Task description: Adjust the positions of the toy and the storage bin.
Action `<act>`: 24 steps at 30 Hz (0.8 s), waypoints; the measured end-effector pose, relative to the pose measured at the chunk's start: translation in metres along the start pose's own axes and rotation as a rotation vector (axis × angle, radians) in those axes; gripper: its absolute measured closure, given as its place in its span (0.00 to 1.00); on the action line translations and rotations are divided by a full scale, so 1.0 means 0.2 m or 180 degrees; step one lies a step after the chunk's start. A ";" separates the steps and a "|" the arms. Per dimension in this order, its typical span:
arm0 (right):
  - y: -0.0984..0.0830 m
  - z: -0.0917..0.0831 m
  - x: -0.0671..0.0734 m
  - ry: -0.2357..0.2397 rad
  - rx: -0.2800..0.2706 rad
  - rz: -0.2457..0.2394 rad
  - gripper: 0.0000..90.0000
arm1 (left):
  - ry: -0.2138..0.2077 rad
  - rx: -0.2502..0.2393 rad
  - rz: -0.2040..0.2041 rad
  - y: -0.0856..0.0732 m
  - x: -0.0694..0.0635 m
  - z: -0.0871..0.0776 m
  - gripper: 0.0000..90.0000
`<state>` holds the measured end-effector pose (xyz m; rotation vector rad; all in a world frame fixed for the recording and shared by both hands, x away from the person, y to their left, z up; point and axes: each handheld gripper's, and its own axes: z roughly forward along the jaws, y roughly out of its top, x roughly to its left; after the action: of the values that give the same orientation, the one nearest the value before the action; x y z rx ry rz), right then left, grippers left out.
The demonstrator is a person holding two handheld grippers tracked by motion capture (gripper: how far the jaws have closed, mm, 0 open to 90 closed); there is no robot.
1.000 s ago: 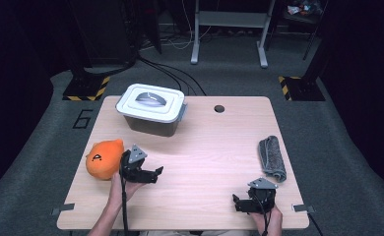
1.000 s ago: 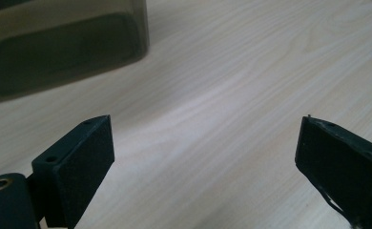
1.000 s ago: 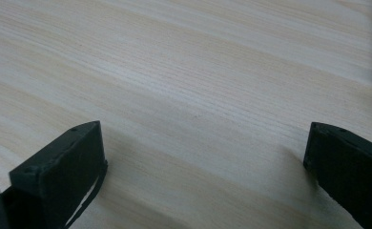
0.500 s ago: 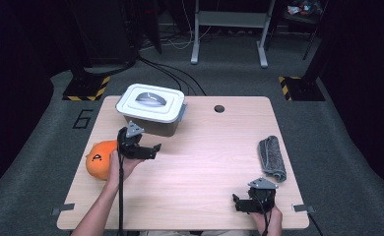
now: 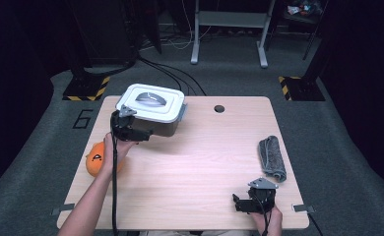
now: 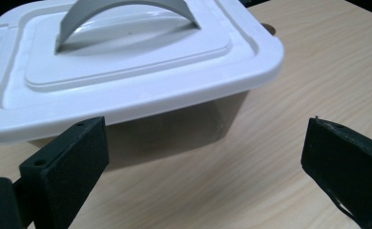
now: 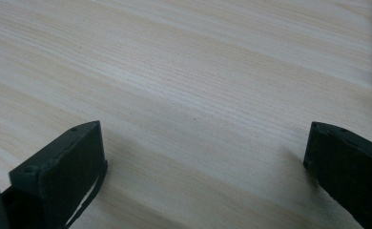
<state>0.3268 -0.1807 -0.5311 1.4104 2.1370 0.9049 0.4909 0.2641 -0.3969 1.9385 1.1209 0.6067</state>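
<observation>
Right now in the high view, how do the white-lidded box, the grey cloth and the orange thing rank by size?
1. white-lidded box
2. grey cloth and orange thing: unsure, since a forearm covers part of the orange thing.

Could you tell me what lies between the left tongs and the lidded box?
Nothing: in the left gripper view, only bare table separates the open left tongs from the lidded box.

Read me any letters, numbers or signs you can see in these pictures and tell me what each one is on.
"6": a big dark numeral on the grey floor left of the table.
"A": a black mark that looks like this letter on the orange ball; small, so not certain.
The storage box lid carries no text.
</observation>
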 end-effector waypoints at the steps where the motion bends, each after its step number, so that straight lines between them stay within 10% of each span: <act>1: 0.00 0.00 0.00 0.0000 0.0001 -0.0001 0.00 | 0.0019 0.0027 -0.0002 0.01 0.01 0.01 0.02; 24: 0.00 0.00 0.00 -0.0002 0.0013 -0.0029 0.00 | 0.0164 0.0007 -0.0085 0.17 0.34 0.15 0.04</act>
<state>0.3265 -0.1816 -0.5310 1.4017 2.1442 0.8972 0.5623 0.3013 -0.3847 1.9163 1.1781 0.6444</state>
